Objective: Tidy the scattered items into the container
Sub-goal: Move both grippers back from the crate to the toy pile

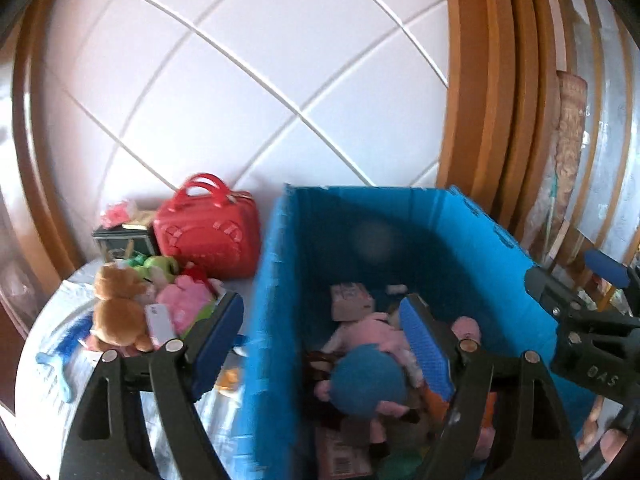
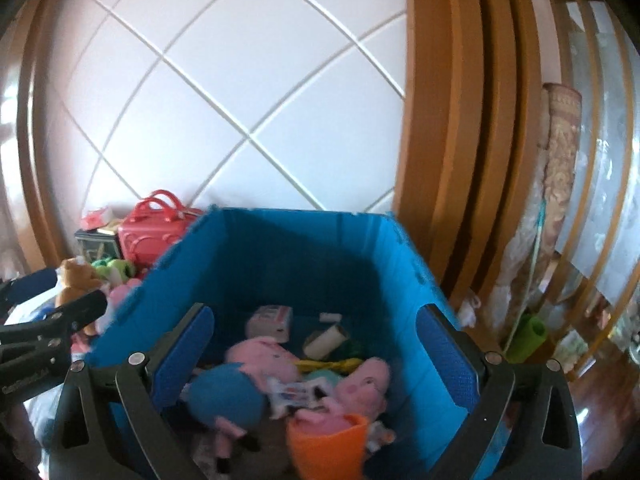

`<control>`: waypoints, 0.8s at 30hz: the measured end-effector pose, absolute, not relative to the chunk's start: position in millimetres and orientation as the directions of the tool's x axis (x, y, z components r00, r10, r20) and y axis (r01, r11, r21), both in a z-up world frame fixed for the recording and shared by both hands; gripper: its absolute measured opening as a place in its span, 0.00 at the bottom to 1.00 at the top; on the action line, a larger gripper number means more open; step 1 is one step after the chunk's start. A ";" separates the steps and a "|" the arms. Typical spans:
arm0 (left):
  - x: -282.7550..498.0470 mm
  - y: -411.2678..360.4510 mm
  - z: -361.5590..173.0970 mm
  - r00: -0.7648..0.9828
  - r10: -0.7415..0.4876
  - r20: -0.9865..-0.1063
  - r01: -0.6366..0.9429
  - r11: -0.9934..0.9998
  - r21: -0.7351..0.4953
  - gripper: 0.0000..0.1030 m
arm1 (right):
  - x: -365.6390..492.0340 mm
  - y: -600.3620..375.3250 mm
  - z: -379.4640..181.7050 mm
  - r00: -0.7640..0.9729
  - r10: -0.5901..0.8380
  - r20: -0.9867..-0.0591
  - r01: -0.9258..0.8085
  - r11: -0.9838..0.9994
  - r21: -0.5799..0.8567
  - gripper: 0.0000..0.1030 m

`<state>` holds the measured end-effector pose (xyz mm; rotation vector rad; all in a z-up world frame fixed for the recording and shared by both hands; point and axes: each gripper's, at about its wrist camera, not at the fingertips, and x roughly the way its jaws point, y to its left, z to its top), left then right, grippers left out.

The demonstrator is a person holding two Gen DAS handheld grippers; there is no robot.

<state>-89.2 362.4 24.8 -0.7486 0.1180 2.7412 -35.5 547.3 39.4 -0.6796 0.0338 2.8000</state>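
We record the open-topped blue corrugated-plastic container at lower centre of the right wrist view and lower right of centre in the left wrist view. Inside it lie a pink plush pig in a blue dress, a second pink plush pig, an orange plastic cup at the bottom edge of the frame, a small white printed carton and a short cardboard tube toward the far wall. The right gripper hangs over the container with its blue-padded fingers spread wide and nothing between them; released. The left gripper is also spread and empty, one finger over the container's interior, the other outside its left wall. Items not yet in the container sit in a heap at middle left of the left wrist view: a brown plush bear, a pink plush toy, a green plush toy and a blue plastic comb-like piece, all on a pale cloth-covered surface. Behind the heap stand a red hard-shell handbag with two handles and a dark green box. Backdrop: a white panelled wall with diagonal grooves and brown wooden framing at right. Both views show motion blur.
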 end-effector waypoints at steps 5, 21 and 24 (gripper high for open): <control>-81.7 291.7 29.9 -0.828 0.277 -0.488 -0.305 -0.952 -0.025 0.78 | -26.6 478.2 45.2 -0.872 0.225 -0.434 -0.233 -0.972 -0.035 1.00; -101.0 58.3 -24.9 -0.809 0.168 -0.564 -0.189 -0.982 -0.021 0.78 | -50.6 264.8 21.1 -0.858 0.132 -0.496 -0.131 -0.991 -0.038 1.00; -114.4 30.9 -38.4 -0.807 0.115 -0.580 -0.125 -0.992 -0.023 0.78 | -69.8 250.2 11.2 -0.854 0.090 -0.512 -0.081 -0.996 -0.040 1.00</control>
